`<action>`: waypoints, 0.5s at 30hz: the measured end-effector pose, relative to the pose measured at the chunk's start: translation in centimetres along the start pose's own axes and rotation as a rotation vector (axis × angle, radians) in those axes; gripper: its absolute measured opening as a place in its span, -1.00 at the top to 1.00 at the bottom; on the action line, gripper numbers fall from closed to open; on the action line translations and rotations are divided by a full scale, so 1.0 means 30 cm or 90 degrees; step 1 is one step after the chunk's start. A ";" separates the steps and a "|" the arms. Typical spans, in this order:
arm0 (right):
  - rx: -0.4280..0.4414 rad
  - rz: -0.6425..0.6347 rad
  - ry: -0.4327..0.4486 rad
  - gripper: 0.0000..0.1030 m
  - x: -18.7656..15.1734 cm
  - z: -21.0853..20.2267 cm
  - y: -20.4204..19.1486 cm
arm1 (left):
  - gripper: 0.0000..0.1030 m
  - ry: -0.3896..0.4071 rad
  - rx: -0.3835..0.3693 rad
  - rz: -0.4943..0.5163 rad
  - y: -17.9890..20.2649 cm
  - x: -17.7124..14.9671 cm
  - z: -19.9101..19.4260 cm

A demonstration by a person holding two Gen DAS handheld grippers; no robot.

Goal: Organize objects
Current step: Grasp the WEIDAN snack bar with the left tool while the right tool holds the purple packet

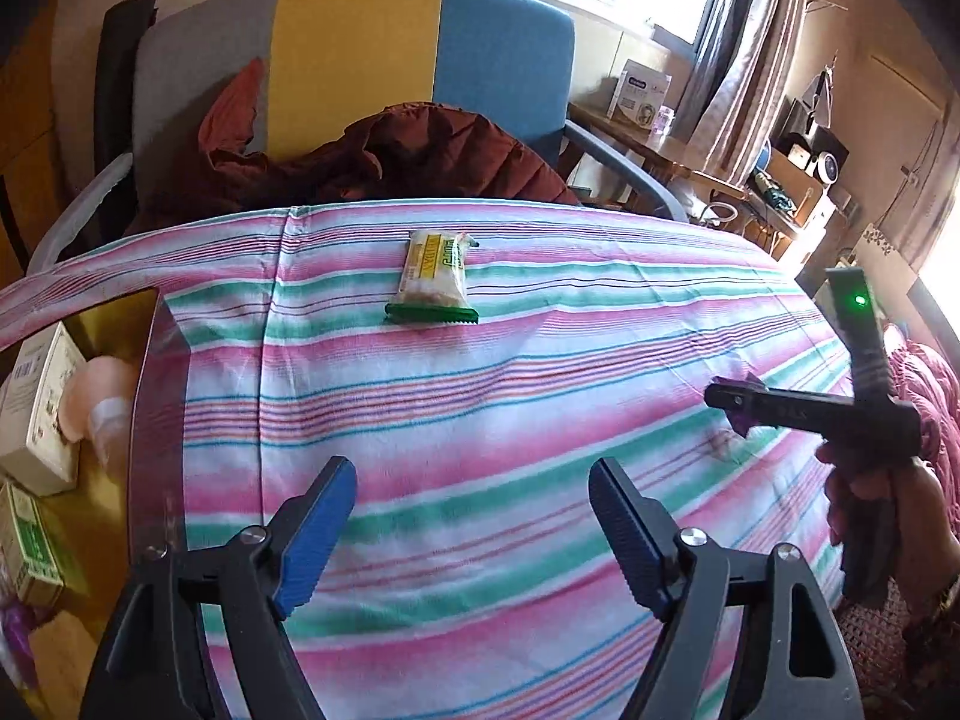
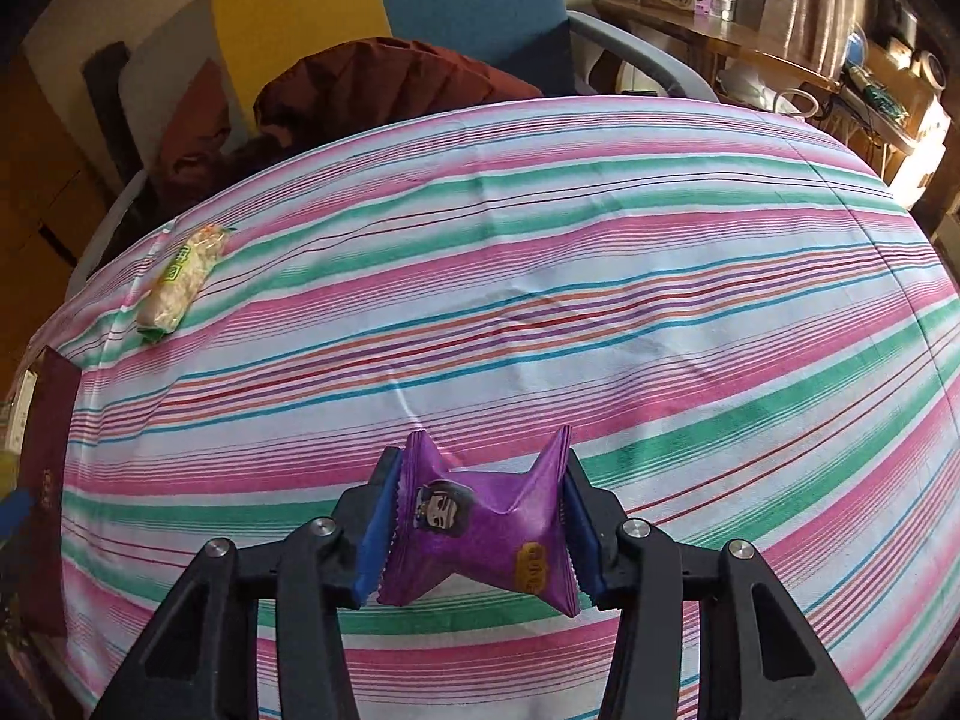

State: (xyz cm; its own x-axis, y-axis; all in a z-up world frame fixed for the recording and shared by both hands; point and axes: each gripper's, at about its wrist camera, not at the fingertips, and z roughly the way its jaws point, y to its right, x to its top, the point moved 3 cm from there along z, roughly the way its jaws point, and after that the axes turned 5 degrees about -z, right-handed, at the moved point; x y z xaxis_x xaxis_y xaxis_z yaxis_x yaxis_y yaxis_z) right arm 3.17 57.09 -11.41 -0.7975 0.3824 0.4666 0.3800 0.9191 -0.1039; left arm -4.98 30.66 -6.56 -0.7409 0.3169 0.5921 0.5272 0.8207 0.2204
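Two wrist fisheyes, close above the striped tablecloth (image 1: pixel 480 372), angled down toward the far chair (image 1: pixel 354 60), both sharing the green-ended snack packet (image 1: pixel 433 276).

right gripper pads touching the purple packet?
Touching. The right wrist view shows both blue pads of the right gripper pressed into the purple packet, pinching its sides inward above the striped cloth.
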 end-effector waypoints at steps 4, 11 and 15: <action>0.032 0.000 -0.009 0.03 -0.001 0.011 -0.023 | -0.58 -0.013 0.027 0.023 0.012 0.098 0.119; 0.069 0.006 -0.022 0.03 0.010 0.032 -0.030 | -0.58 -0.011 0.083 0.067 0.028 0.249 0.309; 0.084 0.024 -0.030 0.03 0.012 0.037 -0.019 | -0.58 -0.022 0.106 0.062 0.010 0.303 0.408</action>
State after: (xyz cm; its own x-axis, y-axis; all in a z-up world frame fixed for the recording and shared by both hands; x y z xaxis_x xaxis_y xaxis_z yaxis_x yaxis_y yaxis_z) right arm 2.15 56.79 -12.16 -0.8060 0.4176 0.4194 0.3470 0.9075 -0.2367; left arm -16.64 39.60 -10.60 -0.7051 0.4120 0.5771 0.5227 0.8520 0.0303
